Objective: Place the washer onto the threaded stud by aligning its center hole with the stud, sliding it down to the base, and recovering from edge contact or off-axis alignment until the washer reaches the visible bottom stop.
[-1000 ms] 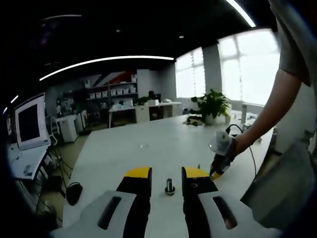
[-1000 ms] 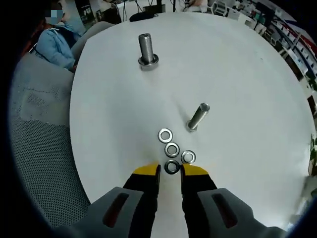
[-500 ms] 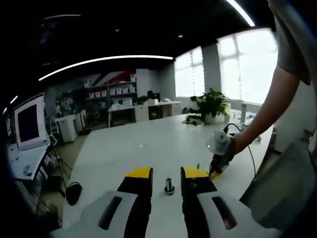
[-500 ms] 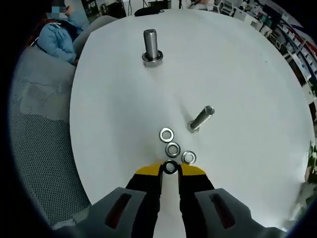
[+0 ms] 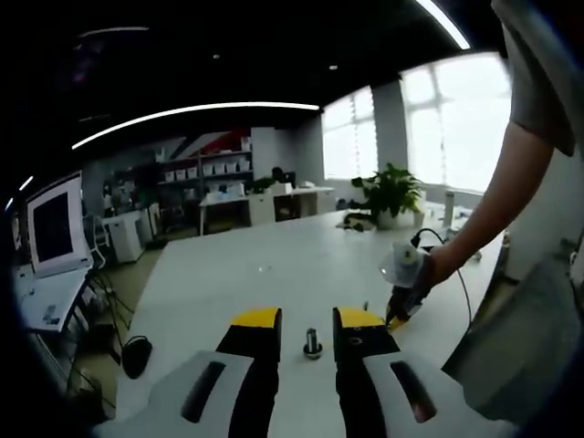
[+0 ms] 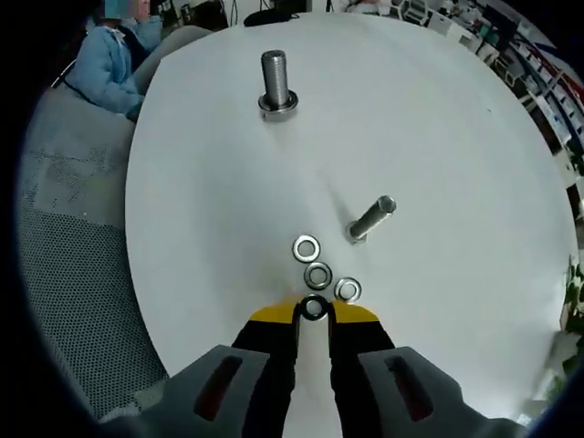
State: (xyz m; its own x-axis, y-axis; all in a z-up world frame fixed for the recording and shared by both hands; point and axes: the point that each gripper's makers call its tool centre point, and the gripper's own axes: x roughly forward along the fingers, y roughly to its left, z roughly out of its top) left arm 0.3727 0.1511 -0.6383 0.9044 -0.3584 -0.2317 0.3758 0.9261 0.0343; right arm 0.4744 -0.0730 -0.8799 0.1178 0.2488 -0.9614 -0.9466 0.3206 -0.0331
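Observation:
Several steel washers lie in a cluster on the round white table. My right gripper is down at the nearest one, a dark-looking washer, with its yellow-tipped jaws shut on it. An upright threaded stud stands far ahead with a ring at its base. A second stud stands just right of the washers. My left gripper hangs open over the table, and a short stud stands ahead in the gap between its jaws. To its right, a hand holds the right gripper low against the tabletop.
A seated person in blue is beyond the table's far left edge, by a grey mesh chair. A potted plant stands at the table's far end. A monitor and a dark object on the floor are to the left.
My right gripper's jaws have narrowed onto the nearest washer, which now sits between the tips. The left gripper and its stud have stayed put.

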